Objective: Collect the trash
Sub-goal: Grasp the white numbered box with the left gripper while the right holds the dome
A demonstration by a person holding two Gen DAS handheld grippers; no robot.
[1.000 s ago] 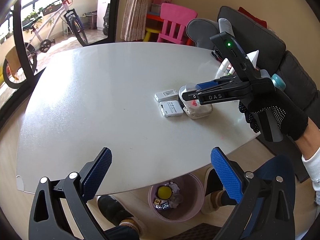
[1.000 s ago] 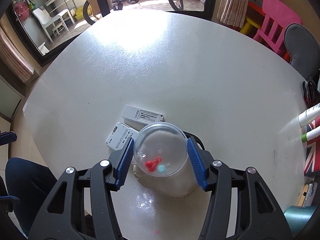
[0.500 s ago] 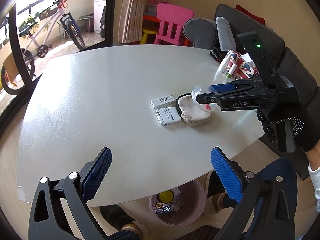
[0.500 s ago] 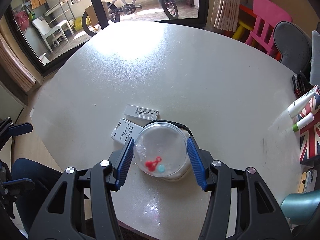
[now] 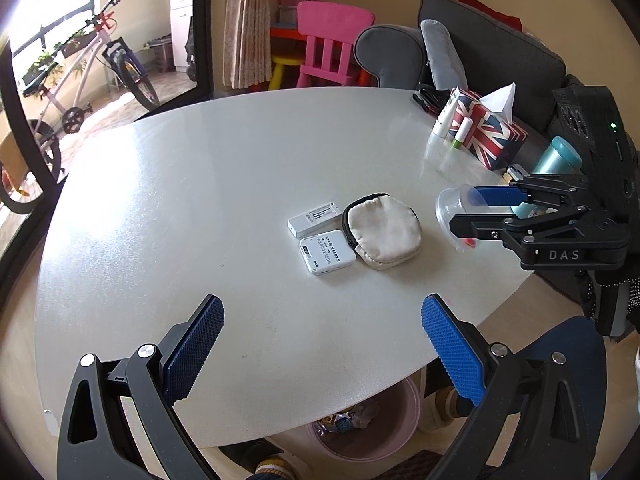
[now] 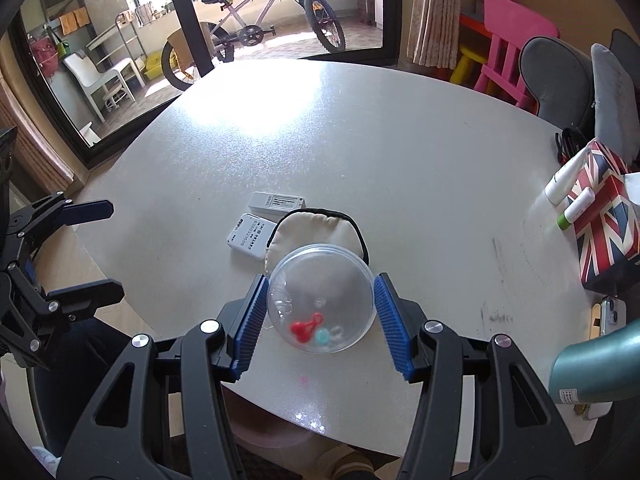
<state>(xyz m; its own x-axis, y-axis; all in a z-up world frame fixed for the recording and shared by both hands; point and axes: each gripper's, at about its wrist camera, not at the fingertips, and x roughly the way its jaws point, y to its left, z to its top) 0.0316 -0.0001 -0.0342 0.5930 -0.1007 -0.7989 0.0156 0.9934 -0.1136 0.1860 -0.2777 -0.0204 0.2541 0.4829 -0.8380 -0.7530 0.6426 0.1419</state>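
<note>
The clear plastic cup [image 6: 322, 298], with small red and teal bits inside, is clamped between the blue pads of the right gripper [image 6: 320, 312] and held off the white table [image 5: 200, 200], just beside the cream pouch [image 5: 384, 232] on the side away from the two white devices. Those devices, one flat and long [image 5: 314, 219], one squarish [image 5: 327, 251], lie touching the pouch. The left gripper [image 5: 322, 352] hangs released, holding nothing, above the table edge nearer than the pouch. A pink bin [image 5: 360, 428] with trash stands under that edge.
</note>
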